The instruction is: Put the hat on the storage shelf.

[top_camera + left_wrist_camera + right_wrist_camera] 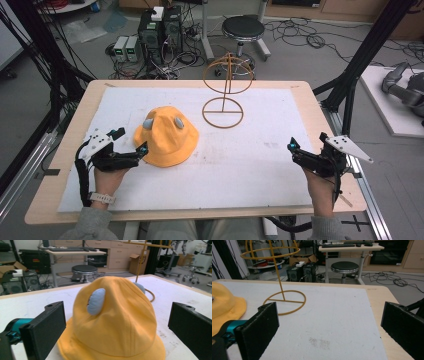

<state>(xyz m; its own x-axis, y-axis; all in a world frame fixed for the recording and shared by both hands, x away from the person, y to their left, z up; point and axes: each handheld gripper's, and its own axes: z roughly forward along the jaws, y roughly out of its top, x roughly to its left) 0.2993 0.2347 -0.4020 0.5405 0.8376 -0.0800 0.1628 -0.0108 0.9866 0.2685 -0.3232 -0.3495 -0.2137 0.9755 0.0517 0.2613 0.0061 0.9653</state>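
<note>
1. Yellow bucket hat [167, 137] lies brim-down on the white mat [250, 165], left of centre; two grey-blue ear patches [96, 301] on its crown
2. Wire hat stand [225, 87] upright behind and to the right of the hat, ring base on the mat, apart from the brim
3. Left gripper [131, 145] at the hat's left edge, jaws spread wide, holding nothing; the hat sits between them in the left gripper view
4. Right gripper [306, 145] near the table's right edge, well apart from the hat, jaws spread, empty
</note>
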